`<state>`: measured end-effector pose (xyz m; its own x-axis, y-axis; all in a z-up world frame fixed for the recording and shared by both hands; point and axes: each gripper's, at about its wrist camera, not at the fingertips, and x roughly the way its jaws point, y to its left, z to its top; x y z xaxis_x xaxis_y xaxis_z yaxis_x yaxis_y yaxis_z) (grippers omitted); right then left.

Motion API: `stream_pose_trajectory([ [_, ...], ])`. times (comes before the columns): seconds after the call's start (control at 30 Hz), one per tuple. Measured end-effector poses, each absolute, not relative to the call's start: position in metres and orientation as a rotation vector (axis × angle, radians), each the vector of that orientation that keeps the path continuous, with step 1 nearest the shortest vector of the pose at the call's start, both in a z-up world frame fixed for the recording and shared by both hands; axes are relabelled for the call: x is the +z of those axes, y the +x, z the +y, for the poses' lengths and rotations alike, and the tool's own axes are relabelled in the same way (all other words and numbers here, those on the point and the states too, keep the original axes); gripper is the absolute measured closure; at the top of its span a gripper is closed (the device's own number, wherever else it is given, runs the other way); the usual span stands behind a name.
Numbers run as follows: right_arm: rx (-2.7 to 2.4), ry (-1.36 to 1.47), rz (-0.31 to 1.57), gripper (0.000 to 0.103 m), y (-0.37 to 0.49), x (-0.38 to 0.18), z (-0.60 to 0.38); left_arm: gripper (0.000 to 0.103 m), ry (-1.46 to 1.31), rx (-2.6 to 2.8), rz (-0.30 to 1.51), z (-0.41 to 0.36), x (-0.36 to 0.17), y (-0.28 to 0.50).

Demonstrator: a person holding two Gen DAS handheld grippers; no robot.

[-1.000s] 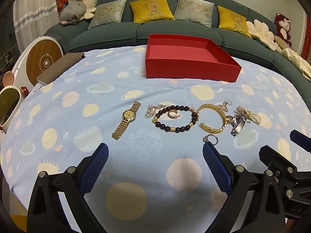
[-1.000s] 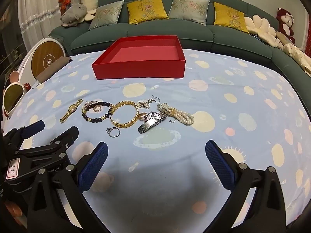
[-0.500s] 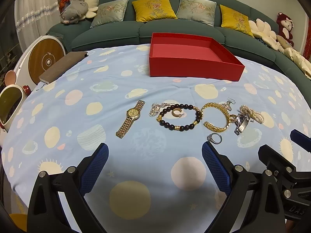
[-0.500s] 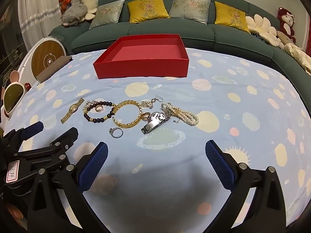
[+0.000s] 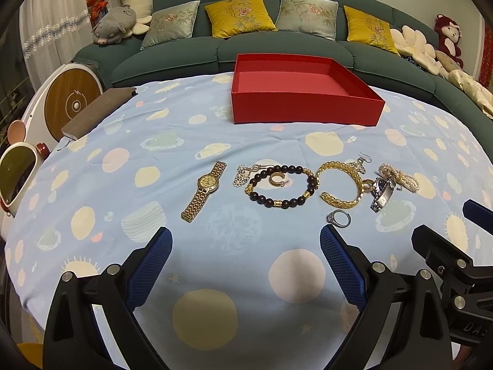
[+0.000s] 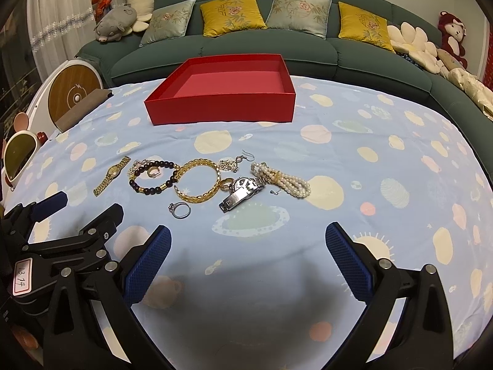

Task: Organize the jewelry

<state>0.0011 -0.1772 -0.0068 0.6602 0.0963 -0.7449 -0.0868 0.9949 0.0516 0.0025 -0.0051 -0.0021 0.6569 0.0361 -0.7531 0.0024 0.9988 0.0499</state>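
My left gripper (image 5: pixel 245 243) and right gripper (image 6: pixel 248 242) hover with jaws wide, holding nothing. Just beyond them the silver ring (image 5: pixel 339 218) lies on the counter (image 5: pixel 107 185), before the jewelry row; farther back sits the red box (image 5: pixel 305 108).

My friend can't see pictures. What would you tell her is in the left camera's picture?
A row of jewelry lies on a blue spotted cloth: a gold watch, a bead bracelet, a gold bangle, a silver watch, pearls and a ring. Behind it sits an empty red box. The open left hand-held gripper hovers in front, holding nothing.
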Motion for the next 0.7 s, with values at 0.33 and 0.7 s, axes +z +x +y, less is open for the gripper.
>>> stream_pose_trajectory([
  [0.33, 0.106, 0.009, 0.844, 0.005, 0.0009, -0.0073, -0.1766, 0.014, 0.043, 0.019, 0.84, -0.0041, -0.0019, 0.0012],
  [0.7, 0.108, 0.002, 0.843, 0.005, -0.0001, -0.0085, -0.1758, 0.014, 0.045, 0.017, 0.847, -0.0052, -0.0046, 0.0026],
])
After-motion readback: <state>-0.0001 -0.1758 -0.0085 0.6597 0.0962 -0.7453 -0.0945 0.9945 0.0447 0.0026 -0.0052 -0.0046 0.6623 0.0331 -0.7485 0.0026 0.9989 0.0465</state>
